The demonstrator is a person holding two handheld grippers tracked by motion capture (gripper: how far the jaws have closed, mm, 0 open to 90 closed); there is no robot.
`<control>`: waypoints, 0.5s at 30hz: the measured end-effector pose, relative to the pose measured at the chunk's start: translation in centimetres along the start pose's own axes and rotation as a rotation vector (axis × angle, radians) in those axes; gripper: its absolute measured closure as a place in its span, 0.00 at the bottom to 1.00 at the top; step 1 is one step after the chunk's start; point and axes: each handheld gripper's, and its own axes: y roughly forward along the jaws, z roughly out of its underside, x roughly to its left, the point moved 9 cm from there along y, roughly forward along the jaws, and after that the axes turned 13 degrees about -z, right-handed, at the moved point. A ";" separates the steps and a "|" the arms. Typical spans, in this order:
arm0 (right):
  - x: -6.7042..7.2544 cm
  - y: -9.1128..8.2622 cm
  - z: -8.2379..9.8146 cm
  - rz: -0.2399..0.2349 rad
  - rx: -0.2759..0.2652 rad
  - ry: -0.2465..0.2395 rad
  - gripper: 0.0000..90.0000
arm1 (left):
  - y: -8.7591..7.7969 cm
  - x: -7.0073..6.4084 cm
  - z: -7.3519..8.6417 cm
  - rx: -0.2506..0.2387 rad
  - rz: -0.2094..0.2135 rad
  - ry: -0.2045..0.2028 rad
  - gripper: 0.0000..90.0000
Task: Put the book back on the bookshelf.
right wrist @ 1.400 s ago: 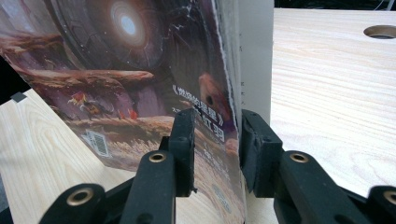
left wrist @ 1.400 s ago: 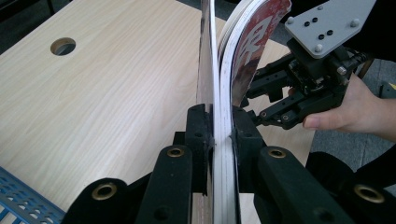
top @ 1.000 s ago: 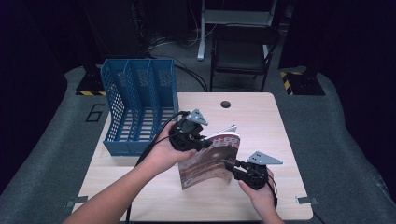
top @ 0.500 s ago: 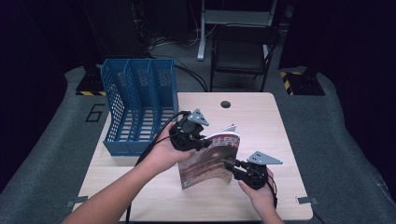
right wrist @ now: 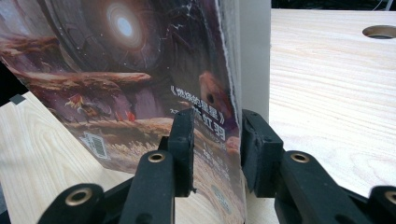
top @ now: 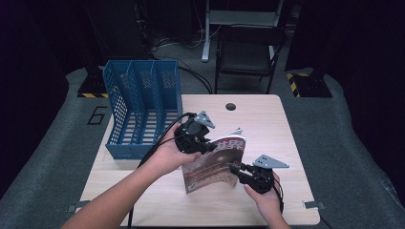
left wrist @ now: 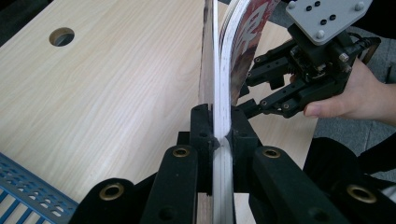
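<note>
At centre frame, the left gripper (top: 206, 144) pinches the glossy brown-covered magazine (top: 213, 164) upright on the pale wooden table (top: 267, 124); the right gripper (top: 235, 170) clamps its lower edge.

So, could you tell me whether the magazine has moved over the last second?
No. In the high view the magazine stands at the same spot relative to the blue file rack and the table's round hole, clamped by both grippers.

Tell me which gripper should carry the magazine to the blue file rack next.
Left, probably. The left gripper is shut on the magazine's edge and sits nearest the blue file rack. The right gripper holds the far edge, away from the rack.
</note>
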 end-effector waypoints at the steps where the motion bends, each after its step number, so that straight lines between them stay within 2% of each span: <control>1: 0.0 0.0 0.0 0.000 0.000 0.000 0.75 | 0.0 0.0 0.0 -0.001 -0.002 -0.001 0.93; 5: 0.0 0.0 0.0 0.000 0.000 -0.001 0.75 | 0.0 0.0 0.0 0.007 -0.001 -0.003 0.93; 11: 0.0 0.0 0.0 -0.003 -0.002 0.002 0.74 | 0.0 0.1 -0.1 0.023 -0.019 0.019 0.93; 15: -0.1 0.0 0.1 -0.012 -0.003 0.015 0.69 | 0.1 0.2 -0.2 0.030 -0.016 0.016 0.93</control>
